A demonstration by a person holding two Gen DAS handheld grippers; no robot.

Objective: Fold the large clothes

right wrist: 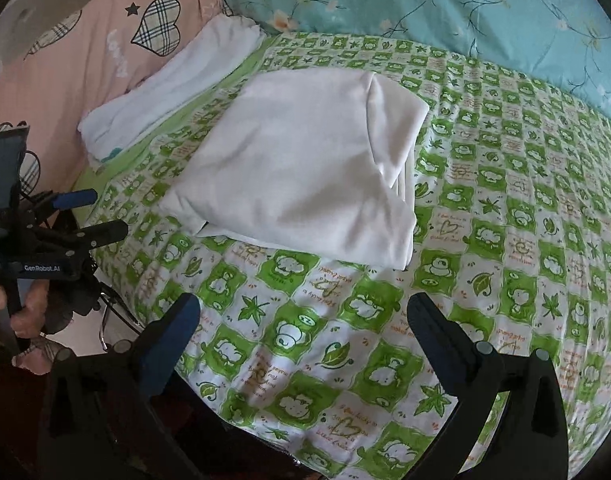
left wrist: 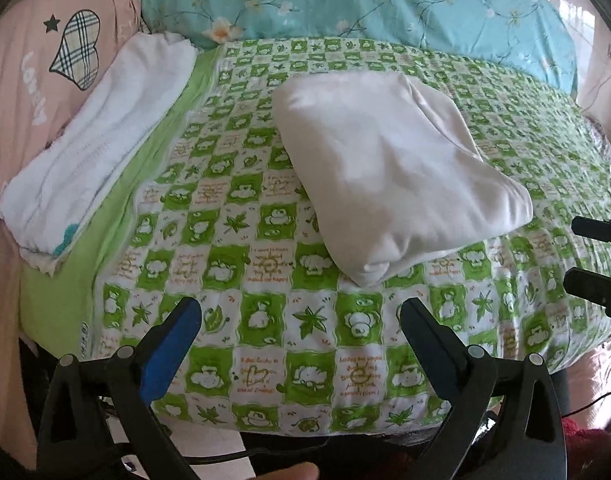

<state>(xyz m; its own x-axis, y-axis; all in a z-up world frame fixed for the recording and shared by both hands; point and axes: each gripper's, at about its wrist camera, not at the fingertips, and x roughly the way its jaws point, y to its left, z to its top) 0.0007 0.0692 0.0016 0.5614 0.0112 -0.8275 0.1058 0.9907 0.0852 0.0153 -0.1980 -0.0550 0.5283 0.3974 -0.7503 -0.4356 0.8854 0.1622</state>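
Left tool (left wrist: 301, 320): nearest the lens, fingers spread wide, nothing between them; one finger carries a blue pad (left wrist: 171, 354), the other shows black. It hangs over the near edge of the bed, above the green-and-white checked quilt with bear and leaf prints (left wrist: 265, 312). A bit of the person's finger shows at the bottom edge of the left wrist view.

Right tool (right wrist: 303, 316): likewise gaping, empty, over the quilt's near edge. In the left wrist view its two black fingers poke in from the right border, apart from each other. In the right wrist view the left tool appears at the left border, held in the person's left hand (right wrist: 21, 312), its fingers parted too.

Beyond both tools: the folded white garment, a thick squarish bundle of soft cloth (right wrist: 301, 172), lies flat on the quilt, about mid-bed, clear of both tools. One flap is folded over along its right side, layered edges showing at the right-hand corner.

Further left: a second folded white cloth, long and narrow (left wrist: 97, 140), rests along the plain light-green border of the quilt (left wrist: 117, 208), against a pink bedcover with plaid hearts and a star (left wrist: 29, 80).

Farthest: a turquoise floral quilted cover (left wrist: 385, 4) bunched across the head of the bed
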